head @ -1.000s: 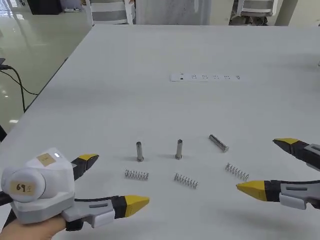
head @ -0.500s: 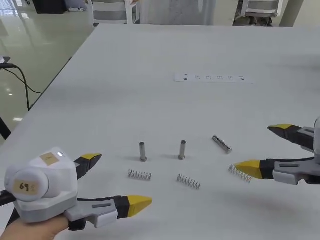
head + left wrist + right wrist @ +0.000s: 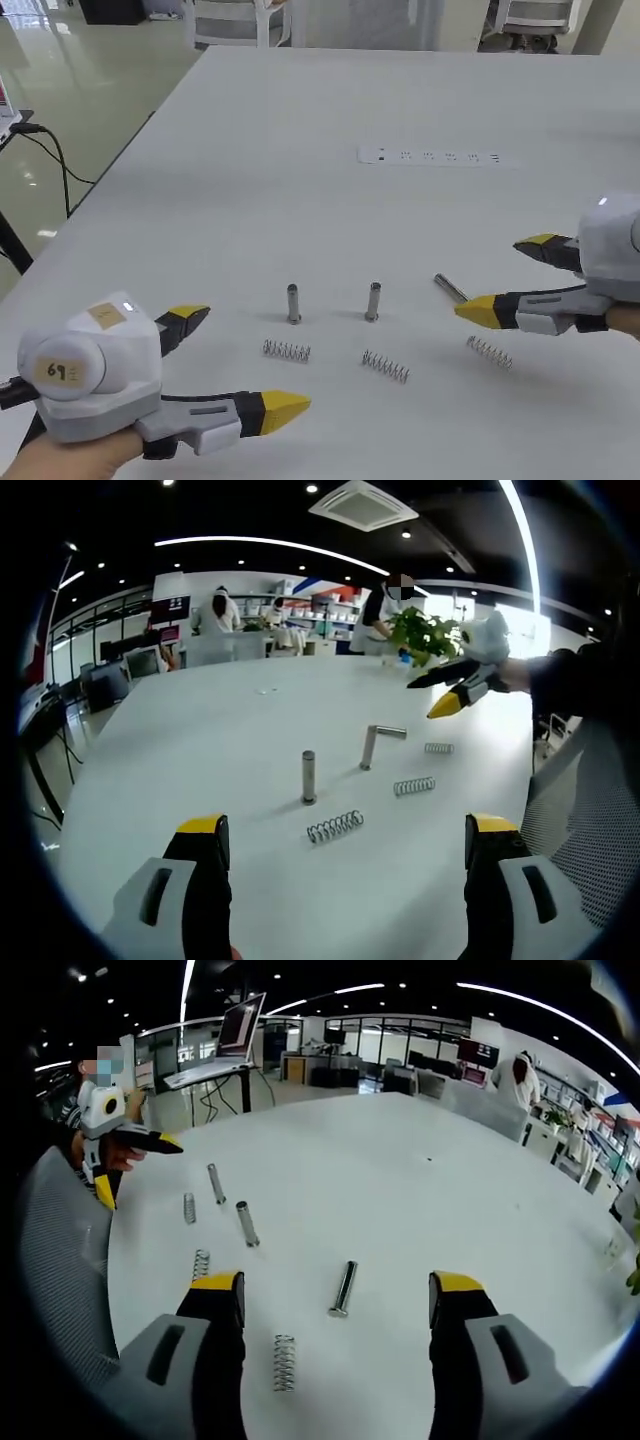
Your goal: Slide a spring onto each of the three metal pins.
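Observation:
Two metal pins stand upright on the white table, the left pin and the middle pin. A third pin lies flat to their right. In front of each pin lies a spring: left spring, middle spring, right spring. My right gripper hovers open just right of the lying pin, which sits between its jaws in the right gripper view. My left gripper is open and empty, near the left spring.
A white power strip is set flat into the table behind the pins. The table's left edge drops to the floor, where a cable runs. Chairs stand at the far end.
My right gripper has moved forward and left, from beside the right spring to the lying pin. My left gripper has stayed in place. Pins and springs have not moved.

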